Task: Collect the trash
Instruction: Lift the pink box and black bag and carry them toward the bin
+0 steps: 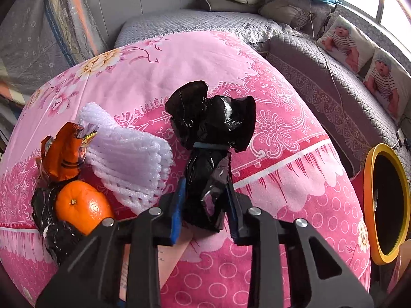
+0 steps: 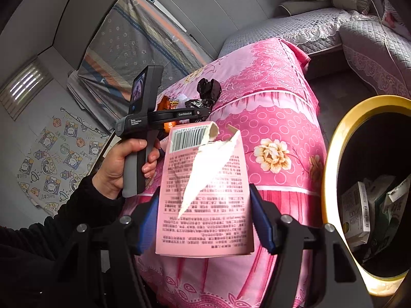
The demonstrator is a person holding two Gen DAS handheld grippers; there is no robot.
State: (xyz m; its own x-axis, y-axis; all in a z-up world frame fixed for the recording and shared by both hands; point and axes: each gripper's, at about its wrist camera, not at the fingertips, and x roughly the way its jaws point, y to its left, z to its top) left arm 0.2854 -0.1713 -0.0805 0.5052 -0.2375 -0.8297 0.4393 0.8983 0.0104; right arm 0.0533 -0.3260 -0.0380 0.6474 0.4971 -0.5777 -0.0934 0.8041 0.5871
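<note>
My left gripper (image 1: 205, 205) is shut on a knotted black plastic bag (image 1: 210, 133) over the pink flowered table cover (image 1: 282, 179). Left of it lie white foam netting (image 1: 128, 154), an orange wrapper (image 1: 63, 154), an orange (image 1: 82, 205) and another black bag (image 1: 56, 231). My right gripper (image 2: 205, 215) is shut on a torn pink carton (image 2: 205, 192) with a barcode, held above the cover's front. The yellow-rimmed bin (image 2: 339, 154) stands to its right with boxes inside. The left gripper (image 2: 200, 113) and its black bag (image 2: 209, 87) show in the right wrist view.
A grey quilted sofa (image 1: 321, 77) with baby-print cushions (image 1: 344, 41) runs behind and to the right. The bin also shows at the right edge in the left wrist view (image 1: 370, 205). A folded mattress (image 2: 133, 46) leans on the left wall.
</note>
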